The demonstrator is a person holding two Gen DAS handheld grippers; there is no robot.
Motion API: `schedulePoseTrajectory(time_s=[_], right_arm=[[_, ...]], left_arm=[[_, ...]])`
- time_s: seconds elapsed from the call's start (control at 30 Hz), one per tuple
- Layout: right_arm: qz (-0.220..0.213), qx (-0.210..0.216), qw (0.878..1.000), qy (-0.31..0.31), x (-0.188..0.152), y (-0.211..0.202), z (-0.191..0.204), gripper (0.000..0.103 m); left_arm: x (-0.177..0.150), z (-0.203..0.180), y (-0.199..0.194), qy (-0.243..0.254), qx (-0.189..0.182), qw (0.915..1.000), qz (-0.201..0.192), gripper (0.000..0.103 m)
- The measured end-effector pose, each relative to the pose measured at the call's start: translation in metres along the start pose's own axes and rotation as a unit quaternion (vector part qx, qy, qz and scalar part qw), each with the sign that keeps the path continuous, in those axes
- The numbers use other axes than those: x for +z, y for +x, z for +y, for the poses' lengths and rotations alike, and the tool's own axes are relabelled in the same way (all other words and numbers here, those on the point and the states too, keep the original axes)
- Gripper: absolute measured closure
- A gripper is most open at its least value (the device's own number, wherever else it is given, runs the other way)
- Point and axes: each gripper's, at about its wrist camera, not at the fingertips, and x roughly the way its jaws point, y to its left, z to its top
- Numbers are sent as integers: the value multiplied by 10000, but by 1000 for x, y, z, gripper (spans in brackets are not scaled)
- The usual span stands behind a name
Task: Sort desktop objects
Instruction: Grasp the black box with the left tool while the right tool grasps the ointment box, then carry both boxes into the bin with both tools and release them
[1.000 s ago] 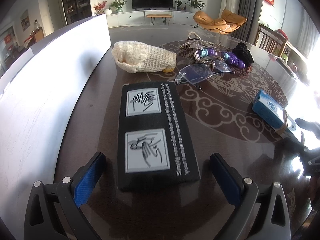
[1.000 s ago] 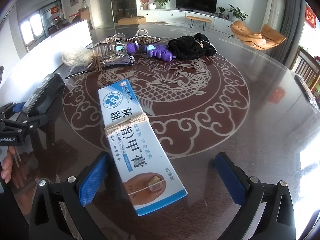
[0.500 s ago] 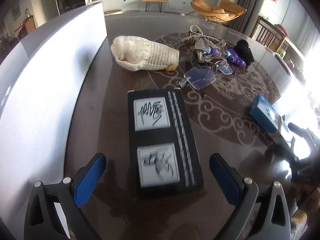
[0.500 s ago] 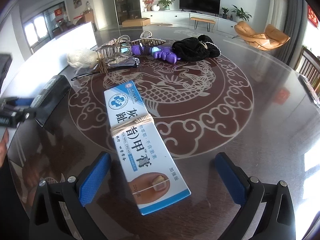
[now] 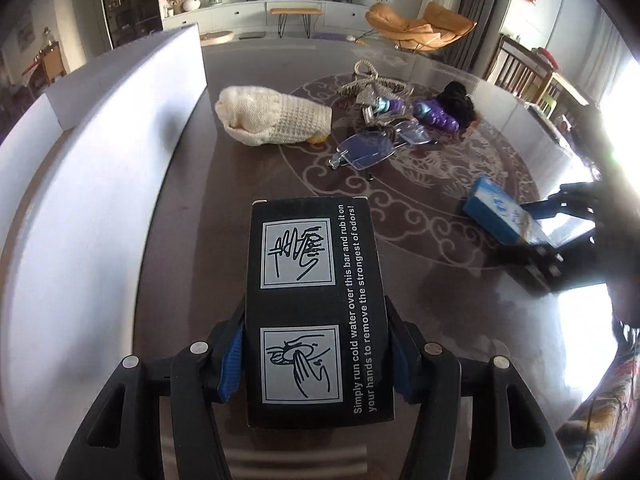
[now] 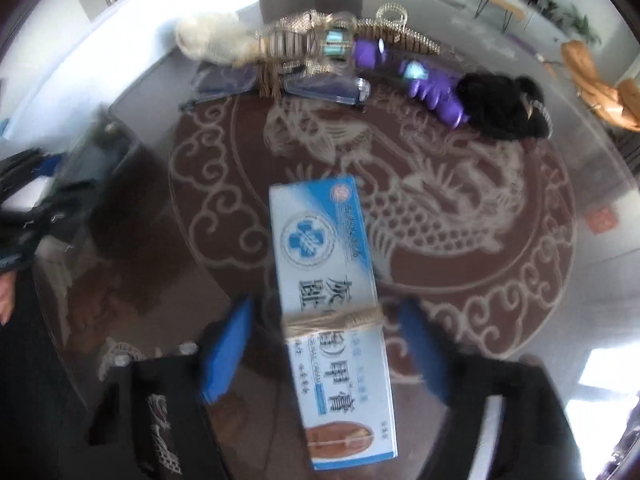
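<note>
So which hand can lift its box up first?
Probably the left. The left gripper, whose jaws have just been closing, already presses both pads on the black box. The right gripper has been closing too, but gaps still show on both sides of the blue box.

1. One black box (image 5: 316, 312) sat at lower centre of the left wrist view.
2. One blue-and-white carton (image 6: 332, 300), centre of the right view.
3. One cream knitted item (image 5: 272, 120).
4. One pair of glasses (image 5: 376, 146).
5. One black hair tie (image 6: 504, 106), upper right.
</note>
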Motion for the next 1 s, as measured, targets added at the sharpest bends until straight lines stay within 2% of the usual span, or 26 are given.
schedulePoseTrajectory(time_s=[0.07, 0.2, 0.37, 0.5, 0.63, 0.8, 0.93, 1.0], right_arm=[[235, -118, 9996, 66, 4, -3, 2, 58], [301, -407, 9986, -133, 5, -14, 12, 58], [-48, -430, 9989, -189, 25, -48, 29, 58], [-336, -410, 9978, -396, 65, -74, 59, 58], [-779, -211, 9941, -724, 117, -102, 115, 58], [-1436, 484, 9822, -1114, 179, -129, 212, 58], [-1662, 939, 9720, -1370, 212, -117, 279, 58], [-1609, 958, 9711, -1481, 225, -94, 307, 58]], left_arm=[[-5, 2, -16, -73, -66, 9998, -145, 45], [-12, 17, -55, -193, -292, 9984, -440, 45], [-5, 45, -98, -363, -435, 9953, -782, 45], [0, 92, -125, -625, -115, 9931, -988, 45], [1, 158, -137, -1071, 354, 9889, -965, 45], [-6, 224, -132, -1555, 921, 9811, -686, 45], [-19, 251, -114, -1750, 1103, 9775, -419, 45], [-25, 257, -104, -1820, 1129, 9765, -260, 44]])
